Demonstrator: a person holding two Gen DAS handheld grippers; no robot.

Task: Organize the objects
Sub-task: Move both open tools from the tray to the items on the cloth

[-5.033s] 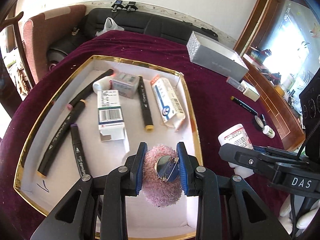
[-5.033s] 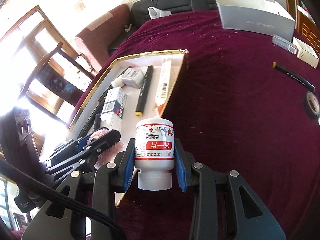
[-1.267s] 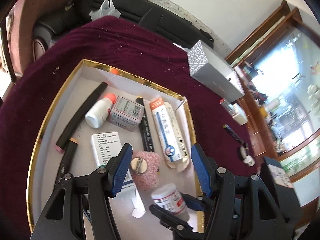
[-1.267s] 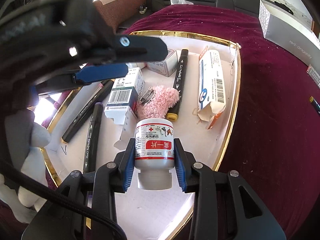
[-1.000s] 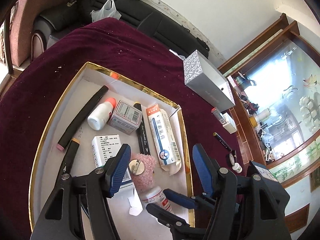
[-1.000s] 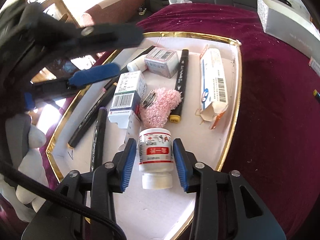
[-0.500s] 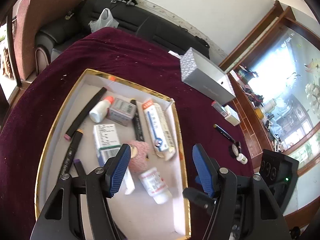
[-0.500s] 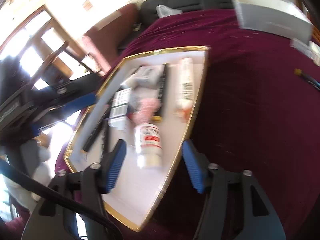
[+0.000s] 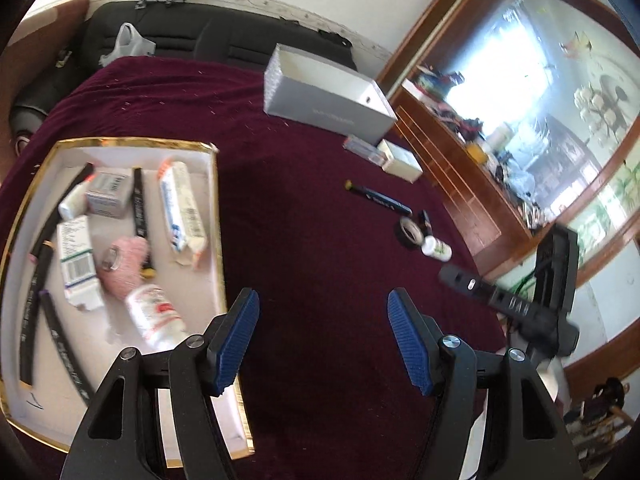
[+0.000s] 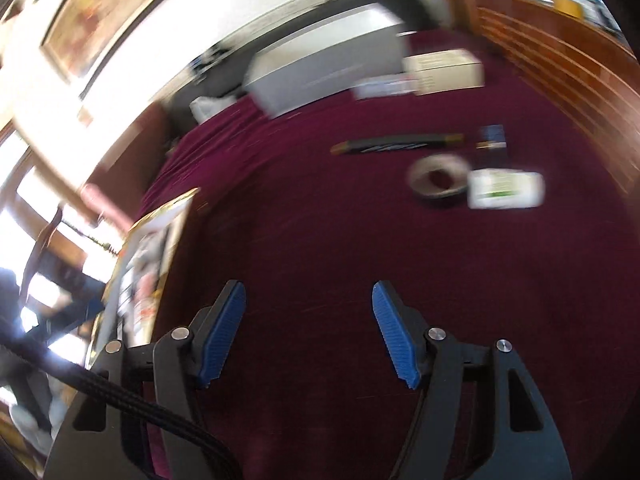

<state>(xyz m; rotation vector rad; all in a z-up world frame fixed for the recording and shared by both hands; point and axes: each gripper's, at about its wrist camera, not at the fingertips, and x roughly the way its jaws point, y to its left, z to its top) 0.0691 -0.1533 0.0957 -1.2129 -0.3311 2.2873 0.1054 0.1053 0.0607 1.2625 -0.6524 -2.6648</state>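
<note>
A gold-rimmed white tray holds markers, medicine boxes, a pink plush and a white bottle with a red label lying on its side. My left gripper hangs open over the maroon cloth just right of the tray, nothing between its blue pads. On the cloth to the right lie a black marker, a tape roll and a small white bottle. My right gripper is open and empty, short of the marker, tape roll and small bottle. The right wrist view is blurred.
A long grey box stands at the back of the table, with two small boxes beside it. A wooden cabinet runs along the table's right side. A dark sofa is behind. The tray's corner shows at the left.
The right gripper let go of the red-label bottle, which now lies in the tray. Both grippers swung right, off the tray and over the bare cloth toward the loose items.
</note>
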